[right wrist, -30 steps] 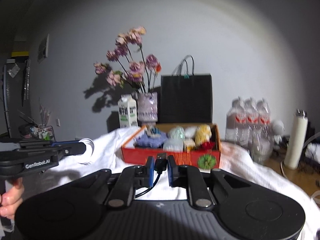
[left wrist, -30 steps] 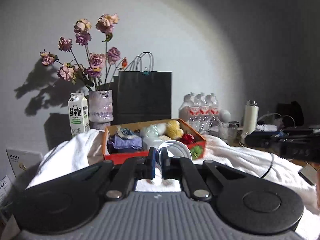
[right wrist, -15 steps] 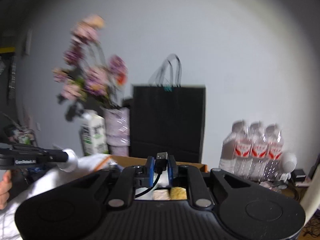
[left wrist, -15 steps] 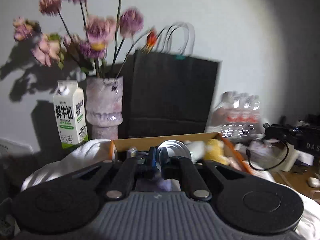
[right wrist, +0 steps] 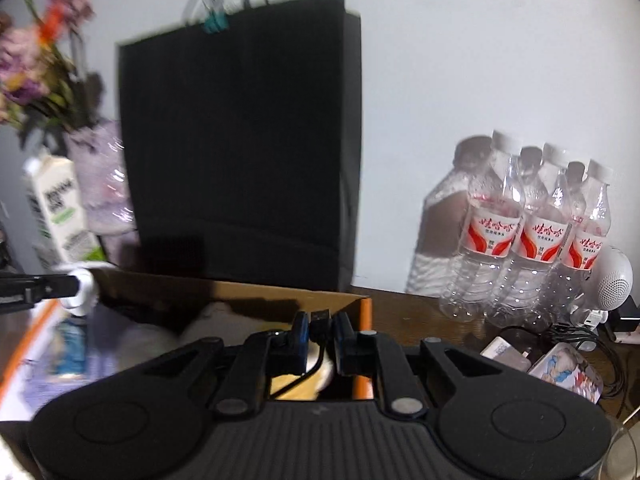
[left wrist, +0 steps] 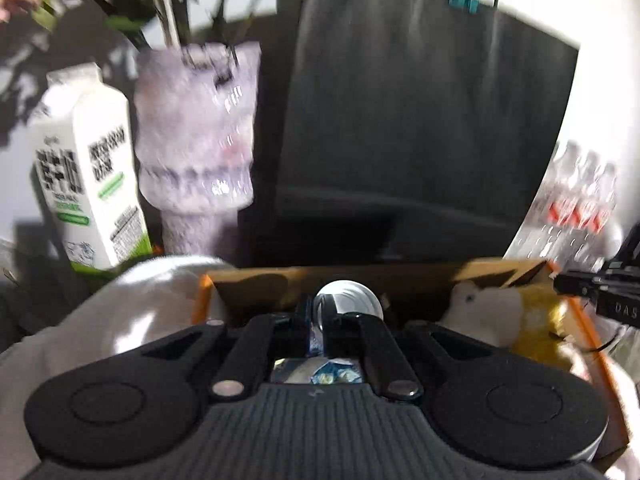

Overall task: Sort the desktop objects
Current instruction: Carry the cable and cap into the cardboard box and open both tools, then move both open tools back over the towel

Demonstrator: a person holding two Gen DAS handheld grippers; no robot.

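The left gripper (left wrist: 320, 330) is clamping a round, pale disc-shaped object (left wrist: 347, 300), probably a roll of tape, and holding it over the open orange cardboard box (left wrist: 256, 284), near the box's back wall. The right gripper (right wrist: 321, 334) is pinching the plug end of a black USB cable (right wrist: 320, 316), whose cord is trailing down between its fingers, above the box's right rim (right wrist: 365, 308). Inside the box a yellow-and-white plush toy (left wrist: 504, 316) is lying toward the right. Behind the box a black paper bag (right wrist: 240, 132) is standing upright, with a purple vase (left wrist: 196, 132) and a milk carton (left wrist: 88, 168) to its left and three water bottles (right wrist: 532, 232) on the wooden surface (right wrist: 404, 308) to its right.
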